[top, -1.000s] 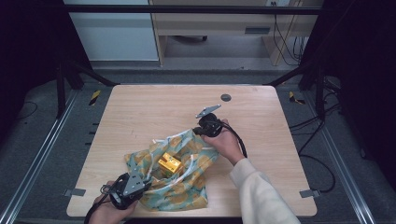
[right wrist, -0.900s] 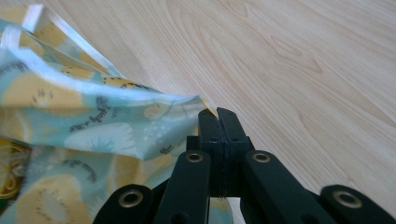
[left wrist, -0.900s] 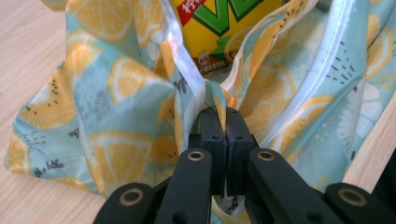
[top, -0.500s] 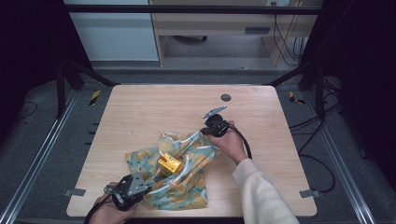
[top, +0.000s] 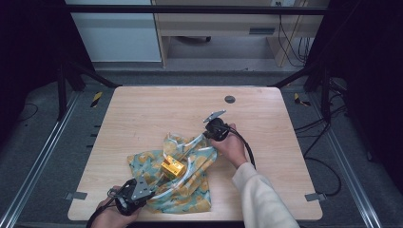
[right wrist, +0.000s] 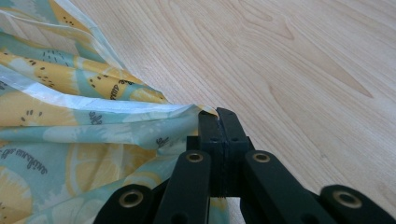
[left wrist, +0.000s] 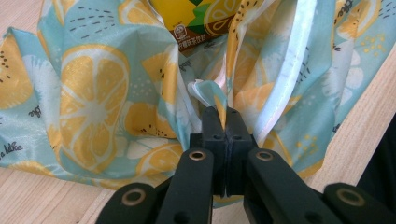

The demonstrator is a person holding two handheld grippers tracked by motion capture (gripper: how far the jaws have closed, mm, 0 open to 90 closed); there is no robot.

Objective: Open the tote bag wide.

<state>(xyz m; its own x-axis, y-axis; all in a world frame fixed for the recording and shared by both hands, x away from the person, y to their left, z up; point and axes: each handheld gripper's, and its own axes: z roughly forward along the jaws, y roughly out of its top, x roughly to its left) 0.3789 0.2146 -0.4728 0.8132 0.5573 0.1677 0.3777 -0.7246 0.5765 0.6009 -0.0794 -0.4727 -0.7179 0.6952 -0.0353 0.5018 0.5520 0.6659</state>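
Cloth (top: 187,183) printed with lemon slices on pale blue lies crumpled on the near half of the wooden table (top: 157,114), and everything else is placed from it. On its middle sits a small yellow carton (top: 172,167), partly wrapped by the folds around it; in the left gripper view the carton's (left wrist: 201,18) lemon-printed face shows at the top, with cloth (left wrist: 93,102) bunched on both sides of it. The left gripper (top: 142,187) sits at the cloth's near left corner, held by a hand (top: 111,217) at the table's near edge, and its jaws are pressed together on a pinch of the fabric, a small peak of which sticks up just past the tips (left wrist: 224,119). The right gripper (top: 209,134) is at the cloth's far right corner, in a hand (top: 232,147) whose pale sleeve (top: 259,199) runs along the cloth's right side. Its jaws are likewise closed tight, pinching the hemmed edge of the cloth (right wrist: 93,130), which stretches away to the left of the tips (right wrist: 218,119) in the right gripper view. Beyond the cloth's far side, well apart from it, a small dark round disc (top: 230,99) is set in the tabletop.
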